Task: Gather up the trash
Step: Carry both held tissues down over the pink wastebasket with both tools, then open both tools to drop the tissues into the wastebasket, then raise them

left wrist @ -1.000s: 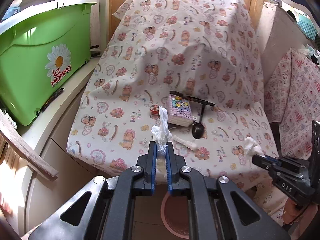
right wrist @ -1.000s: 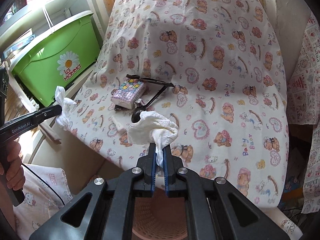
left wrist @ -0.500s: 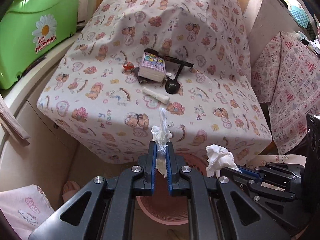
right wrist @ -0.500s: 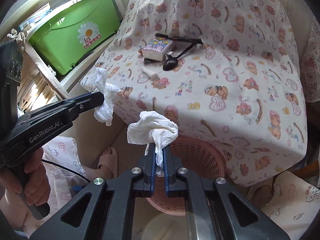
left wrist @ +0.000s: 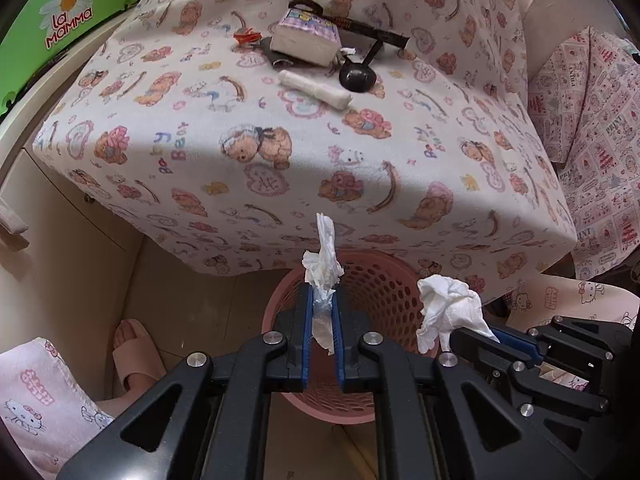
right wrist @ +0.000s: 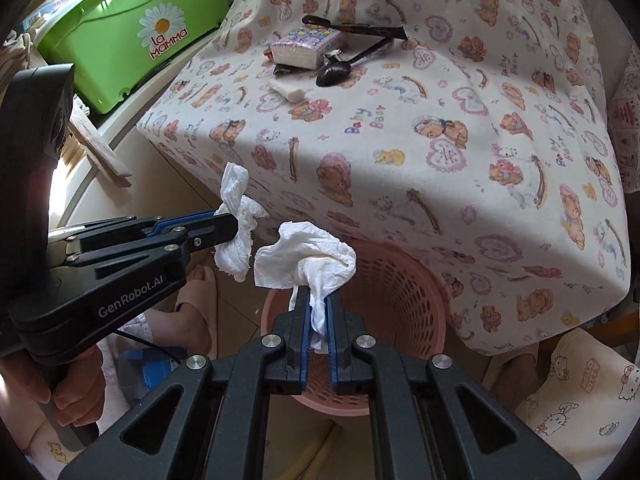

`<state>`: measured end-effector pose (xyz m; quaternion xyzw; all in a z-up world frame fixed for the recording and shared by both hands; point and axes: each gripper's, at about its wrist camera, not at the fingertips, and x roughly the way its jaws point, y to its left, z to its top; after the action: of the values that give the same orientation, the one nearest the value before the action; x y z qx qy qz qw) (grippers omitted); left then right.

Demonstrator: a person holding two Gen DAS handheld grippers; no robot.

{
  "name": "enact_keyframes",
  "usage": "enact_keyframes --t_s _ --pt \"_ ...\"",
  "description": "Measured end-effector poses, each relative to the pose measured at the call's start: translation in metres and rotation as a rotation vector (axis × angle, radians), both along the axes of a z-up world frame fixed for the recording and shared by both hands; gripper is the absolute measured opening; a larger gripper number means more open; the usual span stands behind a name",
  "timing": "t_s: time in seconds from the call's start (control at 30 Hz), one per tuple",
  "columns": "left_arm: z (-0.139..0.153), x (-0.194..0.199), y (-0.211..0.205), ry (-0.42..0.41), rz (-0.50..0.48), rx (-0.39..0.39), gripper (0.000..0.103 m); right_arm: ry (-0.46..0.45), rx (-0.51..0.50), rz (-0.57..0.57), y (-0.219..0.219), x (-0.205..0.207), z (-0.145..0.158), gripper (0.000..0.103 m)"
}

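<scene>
In the left wrist view my left gripper (left wrist: 322,300) is shut on a twisted white tissue (left wrist: 325,254) that sticks up over the near rim of the pink mesh basket (left wrist: 380,284). To its right, my right gripper (left wrist: 460,336) holds a crumpled white tissue (left wrist: 450,306) beside the same rim. The right wrist view shows my right gripper (right wrist: 318,300) shut on that crumpled tissue (right wrist: 308,254), above the pink basket (right wrist: 404,280). My left gripper (right wrist: 236,226) comes in from the left there with its tissue (right wrist: 236,216).
The basket stands on the floor, half under a table draped in a bear-print cloth (left wrist: 280,152). On the cloth lie a rolled tissue (left wrist: 314,88), a tissue pack (left wrist: 306,38) and a black spoon (left wrist: 357,76). A green box (left wrist: 60,16) stands at the left, and a slippered foot (left wrist: 134,354) is near the basket.
Both grippers have come down and back from over the table, each still holding its tissue. The pink basket now fills the space just beyond their tips, and the two grippers stand closer together.
</scene>
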<state>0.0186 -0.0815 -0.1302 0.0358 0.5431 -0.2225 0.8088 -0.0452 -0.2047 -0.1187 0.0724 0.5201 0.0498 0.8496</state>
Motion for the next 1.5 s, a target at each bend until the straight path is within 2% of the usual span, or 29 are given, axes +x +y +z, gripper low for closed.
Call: enact_keyframes --t_s 0.23,0.43,0.57,0.73,0.77,0.8,0.87,0.93,1.07,1.23,1.37,1.5 --pt "-0.036 0.009 -0.012 0.095 -0.051 0.056 0.008 0.106 -0.029 -0.002 -0.001 0.010 -0.036 0.007" --pt "-0.062 0.011 -0.019 0.131 -0.062 0.116 0.009 0.172 -0.089 -0.018 -0.005 0.020 -0.068 0.007" --pt "-0.065 0.007 -0.025 0.096 -0.077 0.152 0.009 0.185 -0.092 -0.030 -0.008 0.025 -0.080 0.008" --pt "-0.073 0.009 -0.028 0.099 -0.078 0.203 0.011 0.191 -0.095 -0.056 -0.013 0.027 -0.090 0.020" --pt "-0.072 0.008 -0.029 0.095 -0.082 0.201 0.015 0.190 -0.094 -0.065 -0.014 0.028 -0.091 0.029" --pt "-0.069 0.007 -0.029 0.086 -0.085 0.202 0.019 0.186 -0.092 -0.079 -0.016 0.028 -0.092 0.043" --pt "-0.064 0.007 -0.028 0.056 -0.081 0.214 0.043 0.160 -0.095 -0.111 -0.020 0.027 -0.091 0.057" --pt "-0.061 0.007 -0.024 0.042 -0.066 0.221 0.050 0.154 -0.103 -0.117 -0.021 0.027 -0.089 0.057" --pt "-0.063 0.014 -0.017 0.069 -0.037 0.218 0.052 0.154 -0.095 -0.120 -0.021 0.030 -0.088 0.061" --pt "-0.055 0.017 -0.007 0.055 0.003 0.213 0.054 0.141 -0.116 -0.111 -0.017 0.030 -0.078 0.066" --pt "-0.037 0.017 0.005 -0.013 0.048 0.210 0.054 0.121 -0.087 -0.126 -0.018 0.029 -0.069 0.067" --pt "-0.010 0.017 0.015 -0.101 0.098 0.184 0.054 0.060 -0.066 -0.138 -0.016 0.025 -0.045 0.067"
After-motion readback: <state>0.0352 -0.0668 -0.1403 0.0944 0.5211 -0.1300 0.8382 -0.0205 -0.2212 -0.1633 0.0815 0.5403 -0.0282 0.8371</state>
